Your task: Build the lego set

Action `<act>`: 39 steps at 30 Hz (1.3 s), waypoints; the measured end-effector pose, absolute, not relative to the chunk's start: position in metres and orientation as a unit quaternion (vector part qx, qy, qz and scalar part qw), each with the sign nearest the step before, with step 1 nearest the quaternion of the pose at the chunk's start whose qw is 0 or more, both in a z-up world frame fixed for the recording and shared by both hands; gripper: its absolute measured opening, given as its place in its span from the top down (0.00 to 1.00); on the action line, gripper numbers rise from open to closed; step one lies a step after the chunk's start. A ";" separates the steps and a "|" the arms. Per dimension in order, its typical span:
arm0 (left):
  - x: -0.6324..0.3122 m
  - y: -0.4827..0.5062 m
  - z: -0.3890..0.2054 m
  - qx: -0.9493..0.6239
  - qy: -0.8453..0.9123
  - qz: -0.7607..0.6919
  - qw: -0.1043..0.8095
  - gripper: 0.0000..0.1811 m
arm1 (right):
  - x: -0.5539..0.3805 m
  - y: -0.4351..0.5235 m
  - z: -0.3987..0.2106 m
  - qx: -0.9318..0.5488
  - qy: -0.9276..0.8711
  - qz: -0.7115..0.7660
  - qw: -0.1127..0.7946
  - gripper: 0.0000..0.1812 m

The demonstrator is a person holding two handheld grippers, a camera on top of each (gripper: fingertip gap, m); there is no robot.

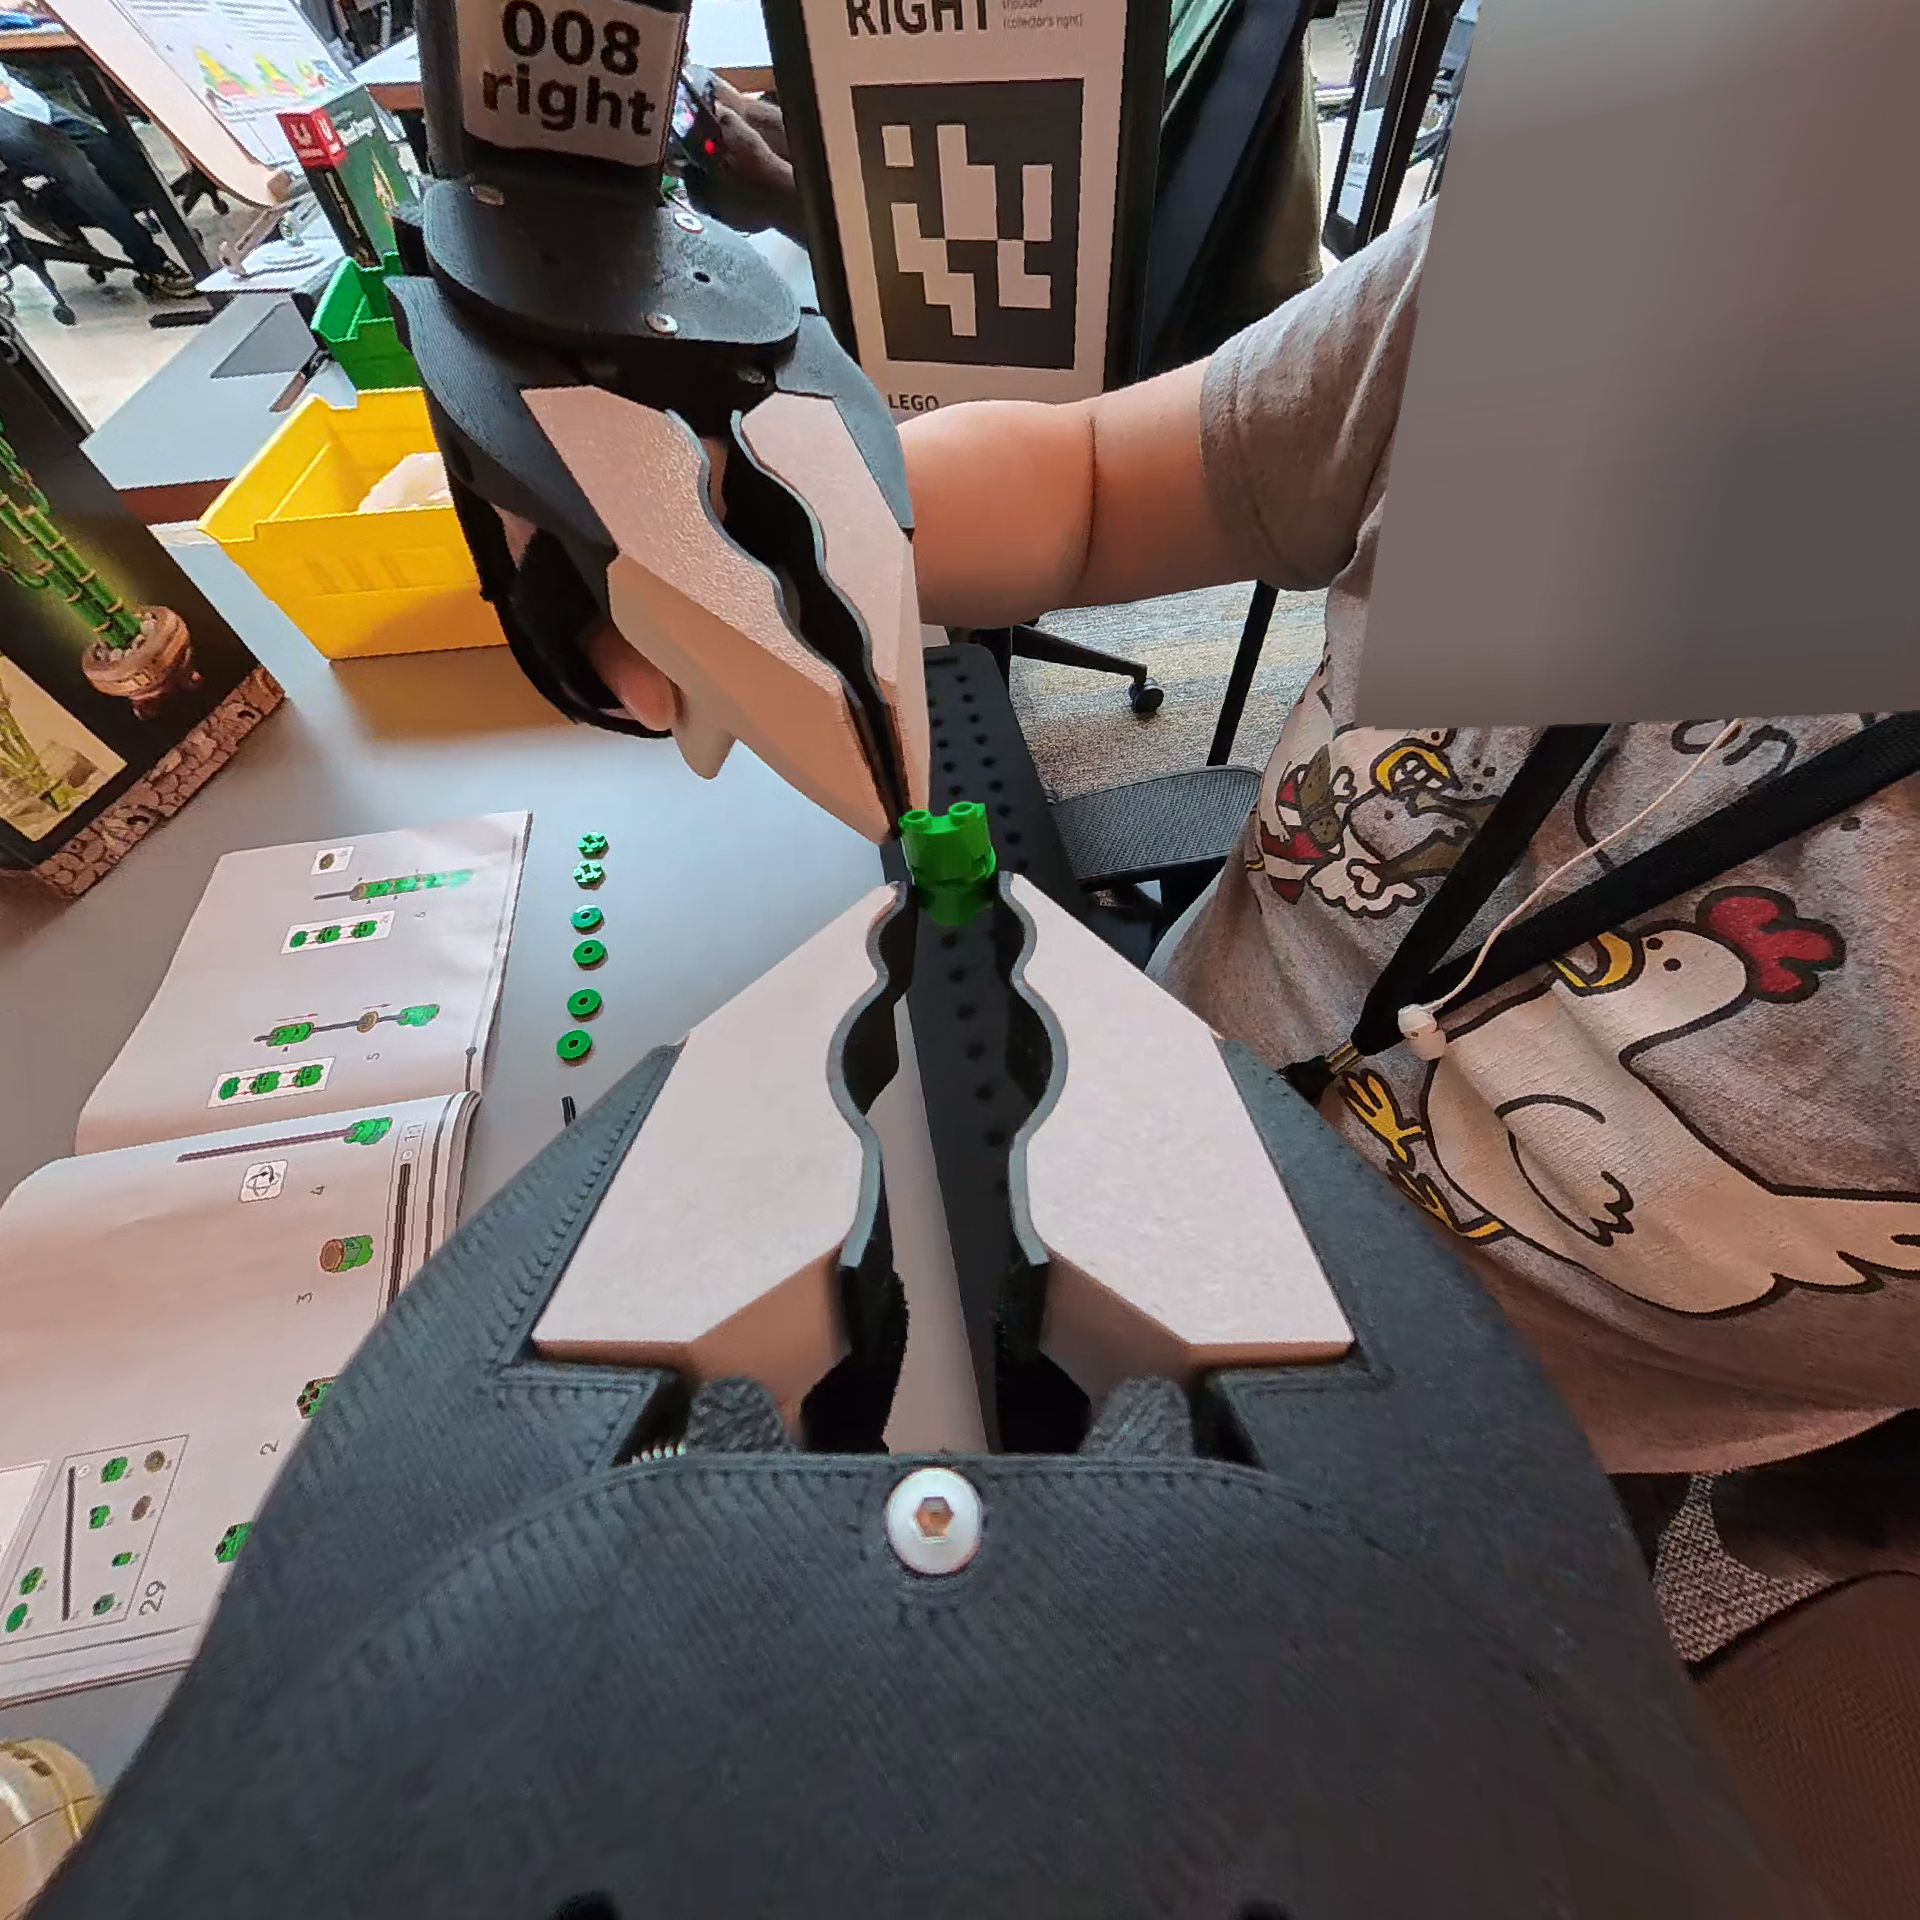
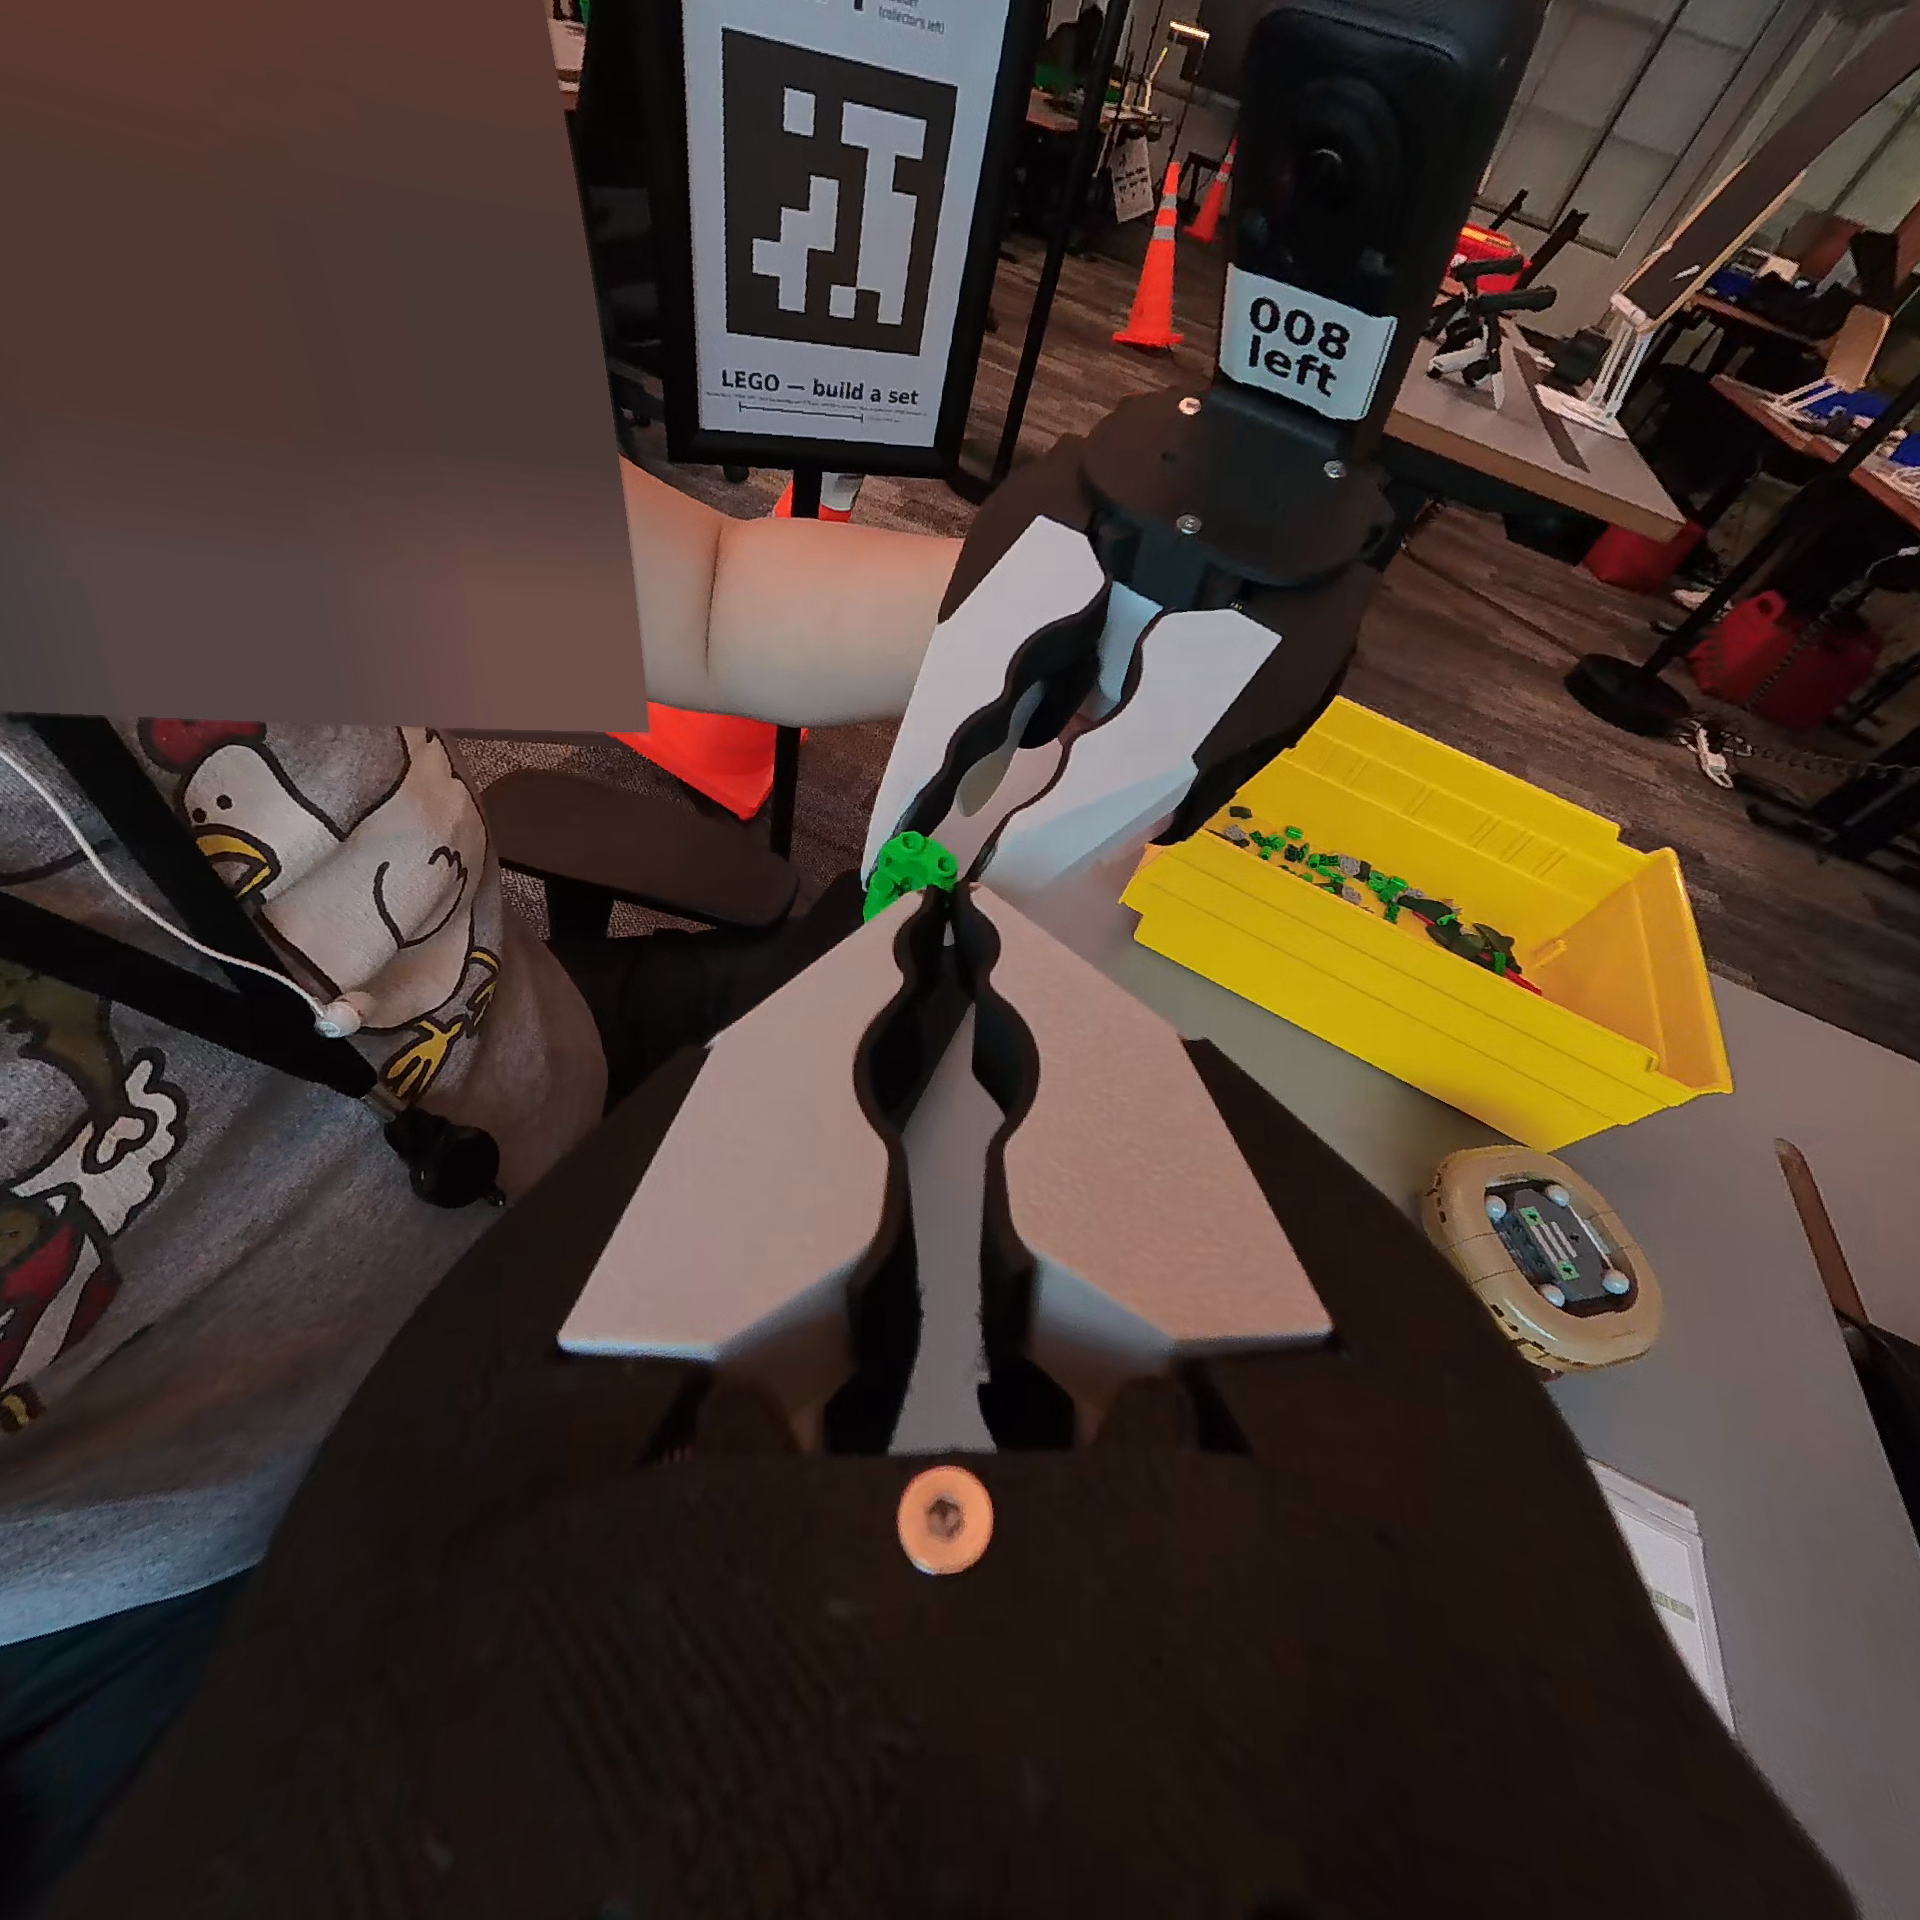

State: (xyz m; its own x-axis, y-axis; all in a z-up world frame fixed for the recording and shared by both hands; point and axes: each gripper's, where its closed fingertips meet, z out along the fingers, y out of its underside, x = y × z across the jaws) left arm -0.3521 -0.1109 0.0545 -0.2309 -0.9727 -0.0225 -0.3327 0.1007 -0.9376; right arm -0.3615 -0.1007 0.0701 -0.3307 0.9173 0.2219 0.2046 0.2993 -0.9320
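A small green lego stack of two round bricks is held in the air over the table's near edge. My left gripper is shut on its lower brick, one fingertip on each side. My right gripper comes down from above with its jaws together, and its tip touches the upper brick's left edge. In the right wrist view the stack sits just left of my right gripper's closed tip, between the left gripper's fingers. I cannot tell whether the right tip pinches anything.
An open instruction booklet lies at the left, with a row of small green round plates beside it. A yellow bin holds loose pieces. A tan round base, the set box and a person's torso are close by. The grippers are tip to tip, or close to it. The tan round base is about equally far from each gripper, around 35 cm.
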 end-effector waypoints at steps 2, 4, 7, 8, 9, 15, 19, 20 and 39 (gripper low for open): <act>-0.352 -0.111 0.054 -0.505 0.650 -0.441 0.359 0.93 | -0.362 -0.101 0.070 -0.403 -0.695 0.429 0.413 1.00; -0.352 -0.111 0.053 -0.506 0.653 -0.435 0.357 0.93 | -0.362 -0.101 0.069 -0.404 -0.698 0.427 0.408 1.00; -0.352 -0.111 0.053 -0.508 0.656 -0.430 0.357 0.93 | -0.362 -0.099 0.068 -0.407 -0.700 0.422 0.409 1.00; -0.353 -0.111 0.053 -0.508 0.655 -0.430 0.357 0.93 | -0.362 -0.099 0.068 -0.407 -0.700 0.418 0.411 1.00; -0.353 -0.111 0.053 -0.508 0.655 -0.430 0.357 0.93 | -0.362 -0.099 0.068 -0.406 -0.702 0.415 0.413 1.00; -0.353 -0.110 0.052 -0.511 0.655 -0.426 0.358 0.92 | -0.362 -0.099 0.068 -0.407 -0.709 0.398 0.416 0.99; -0.354 -0.109 0.053 -0.513 0.654 -0.423 0.361 0.92 | -0.362 -0.100 0.067 -0.410 -0.710 0.398 0.412 0.99; -0.354 -0.109 0.053 -0.513 0.655 -0.422 0.361 0.92 | -0.362 -0.100 0.067 -0.411 -0.710 0.398 0.411 0.99; -0.355 -0.096 0.048 -0.534 0.632 -0.382 0.412 0.93 | -0.350 -0.077 0.069 -0.580 -0.510 0.582 0.254 0.75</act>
